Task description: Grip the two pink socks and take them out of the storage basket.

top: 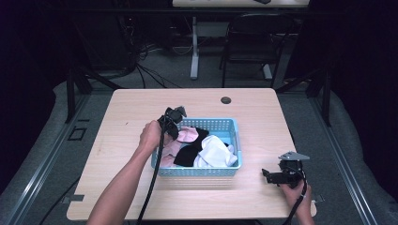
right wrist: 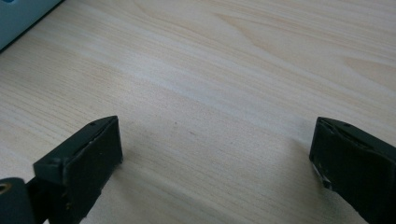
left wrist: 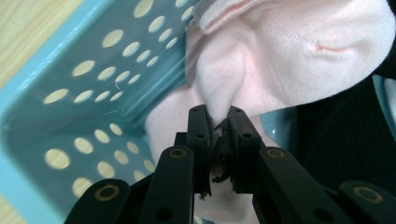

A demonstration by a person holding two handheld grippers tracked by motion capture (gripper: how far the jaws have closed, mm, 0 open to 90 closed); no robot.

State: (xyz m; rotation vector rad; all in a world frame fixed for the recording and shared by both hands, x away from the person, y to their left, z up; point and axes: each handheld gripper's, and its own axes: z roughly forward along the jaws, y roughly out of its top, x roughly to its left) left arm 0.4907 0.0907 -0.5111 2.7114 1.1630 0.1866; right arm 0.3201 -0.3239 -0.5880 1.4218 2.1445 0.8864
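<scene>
Now the left tongs point(left wrist: 217, 114) pinch a pink garment inside a blue basket

Seen from above, the blue perforated basket point(top: 197, 170) sits at the centre of a pale wooden table point(top: 126, 108). The left tongs, at its ten o'clock corner, are clenched on a fold of pink garment point(left wrist: 280, 56). White cloth point(top: 217, 152) lies at four o'clock in the basket, black cloth point(top: 191, 151) between. The right tongs point(top: 268, 175) rest released on bare table at the basket's four o'clock, well apart. Likely risk: the pinch holds only a thin fold, so it may slip; the black cloth touching it could drag along, and the basket wall stands just beside the tongs
</scene>
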